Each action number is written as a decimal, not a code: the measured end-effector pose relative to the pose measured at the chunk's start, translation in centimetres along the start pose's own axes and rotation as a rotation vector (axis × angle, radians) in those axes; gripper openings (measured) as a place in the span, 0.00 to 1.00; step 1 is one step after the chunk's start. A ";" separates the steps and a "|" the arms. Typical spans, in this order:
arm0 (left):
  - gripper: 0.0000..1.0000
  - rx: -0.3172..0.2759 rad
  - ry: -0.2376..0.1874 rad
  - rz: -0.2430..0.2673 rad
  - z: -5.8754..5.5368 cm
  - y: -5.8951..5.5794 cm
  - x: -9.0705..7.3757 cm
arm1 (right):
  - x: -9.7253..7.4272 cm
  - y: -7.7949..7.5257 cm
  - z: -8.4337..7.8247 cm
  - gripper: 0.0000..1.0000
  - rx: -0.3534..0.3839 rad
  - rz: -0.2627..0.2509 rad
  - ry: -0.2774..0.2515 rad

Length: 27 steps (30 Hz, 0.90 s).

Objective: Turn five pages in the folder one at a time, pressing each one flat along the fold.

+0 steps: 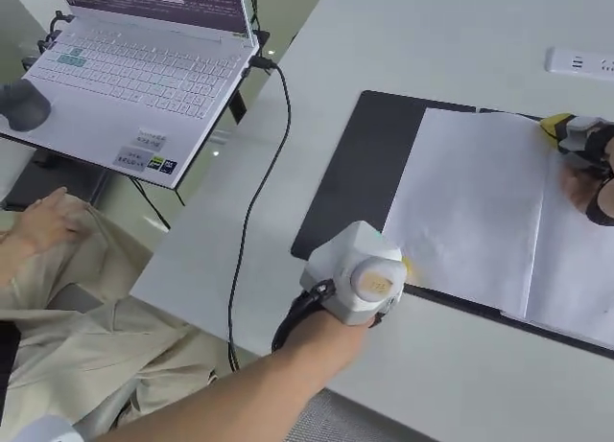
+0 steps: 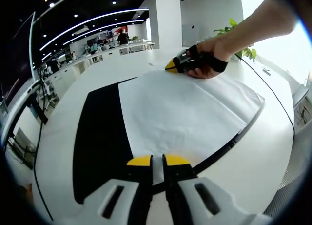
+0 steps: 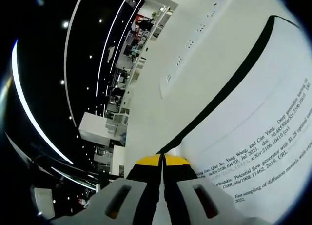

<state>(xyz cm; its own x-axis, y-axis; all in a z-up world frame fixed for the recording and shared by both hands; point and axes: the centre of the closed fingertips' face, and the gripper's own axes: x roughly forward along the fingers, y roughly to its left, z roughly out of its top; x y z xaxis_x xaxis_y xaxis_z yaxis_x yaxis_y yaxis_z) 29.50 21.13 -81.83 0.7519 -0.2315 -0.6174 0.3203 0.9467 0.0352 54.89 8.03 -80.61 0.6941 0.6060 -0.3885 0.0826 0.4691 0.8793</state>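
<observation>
The folder (image 1: 355, 174) lies open on the white surface (image 1: 384, 39), its black cover spread to the left and a turned page (image 1: 470, 202) resting blank side up over it. The step in hand looks to be the flattening. The right tool (image 1: 554, 126), jaws pressed together on nothing, sits at the far end of the fold (image 1: 535, 231), beside the printed page (image 3: 253, 152). The left tool (image 2: 157, 160) rests at the near edge of the turned page, jaws almost together (whether a sliver of paper sits between them I cannot tell).

To do it well, I would pin the near edge with the left tool and draw the yellow tips of the right one along the fold toward the body. The stroke should be slow and light, so the sheet neither wrinkles nor skids. The paper is thin, matte and faintly rippled. The cover is flat, dark and smooth, likely slick under the tips.
</observation>
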 end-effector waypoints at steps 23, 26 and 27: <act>0.06 0.004 0.011 0.004 0.0 0.0 0.0 | -6.2 -0.4 -6.3 0.00 0.054 0.086 0.186; 0.06 0.009 0.012 0.005 0.0 0.0 0.0 | -6.8 -0.9 -7.1 0.00 0.055 0.100 0.202; 0.06 0.010 0.011 0.004 0.0 -0.1 0.0 | -6.9 -1.1 -7.2 0.00 0.057 0.104 0.203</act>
<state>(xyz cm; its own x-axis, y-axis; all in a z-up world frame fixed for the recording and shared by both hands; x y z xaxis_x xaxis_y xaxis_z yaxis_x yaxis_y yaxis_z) 29.48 21.08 -81.81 0.7468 -0.2251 -0.6258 0.3232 0.9452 0.0457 44.87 7.97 -80.91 0.5432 0.7688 -0.3375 0.0624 0.3640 0.9293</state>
